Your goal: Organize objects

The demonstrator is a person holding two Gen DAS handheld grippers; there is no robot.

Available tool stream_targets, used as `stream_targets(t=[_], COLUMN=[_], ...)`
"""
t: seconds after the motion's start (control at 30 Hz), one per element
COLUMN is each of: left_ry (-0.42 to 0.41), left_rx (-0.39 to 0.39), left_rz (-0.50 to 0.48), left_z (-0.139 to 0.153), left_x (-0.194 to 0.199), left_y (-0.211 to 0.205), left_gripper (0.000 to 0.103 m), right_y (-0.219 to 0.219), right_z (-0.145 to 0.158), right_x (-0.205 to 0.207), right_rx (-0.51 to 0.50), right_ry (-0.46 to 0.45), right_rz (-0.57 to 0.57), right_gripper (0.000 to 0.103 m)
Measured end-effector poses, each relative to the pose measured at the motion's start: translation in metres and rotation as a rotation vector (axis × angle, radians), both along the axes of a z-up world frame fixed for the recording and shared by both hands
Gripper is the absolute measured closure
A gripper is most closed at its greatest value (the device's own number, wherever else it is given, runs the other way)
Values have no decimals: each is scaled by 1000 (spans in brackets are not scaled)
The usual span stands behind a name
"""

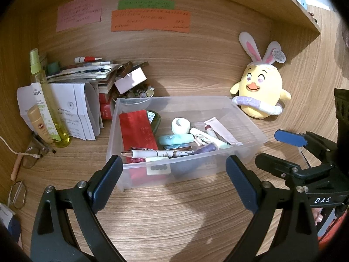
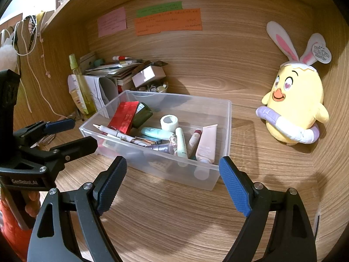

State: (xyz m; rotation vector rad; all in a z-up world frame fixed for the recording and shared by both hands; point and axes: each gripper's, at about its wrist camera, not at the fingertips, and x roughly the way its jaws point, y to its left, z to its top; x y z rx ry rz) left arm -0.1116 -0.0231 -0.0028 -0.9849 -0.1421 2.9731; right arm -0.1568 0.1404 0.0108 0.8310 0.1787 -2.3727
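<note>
My left gripper [image 1: 174,174] hangs with its blue-padded fingers spread wide and nothing between them, just short of the near wall of the clear rectangular plastic bin [image 1: 250,128]. My right gripper [image 2: 172,179] is likewise spread apart and unloaded, near the same bin's front corner [image 2: 214,174]. Each gripper appears at the edge of the other's view.

The bin stands on the wood-grain table [image 1: 174,214]. Inside lie a red foil packet [image 1: 136,131], a dark green bottle [image 1: 155,119], a white roll of tape [image 1: 180,124], a white patterned pen [image 1: 152,153] resting across the other items, a pale green tube [image 1: 175,139] and a pink tube [image 2: 206,144].

Right of the bin, well apart, a yellow chick plush with rabbit ears [image 2: 292,104] sits against the wall. Left of the bin stand a yellow-green spray bottle [image 1: 47,100] and a stack of papers and booklets [image 1: 87,74]. Pink, green and orange paper notes [image 1: 150,20] are stuck to the back panel.
</note>
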Motion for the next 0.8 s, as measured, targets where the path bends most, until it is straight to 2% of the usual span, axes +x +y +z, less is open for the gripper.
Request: stream_targets(t=[0.53,0.8], left_ry=[-42,-32], left_rx=[67,42], left_rz=[3,14], left_z=[-8,-10], left_x=[-4,-3], left_y=[-4,-1], left_gripper=[6,6], right_y=[3,4], right_z=[-1,-4], right_x=[-4,-6], right_rx=[-21,-27], right_ry=[-33,-49], right_rz=[0,-8], right_gripper=[18,18])
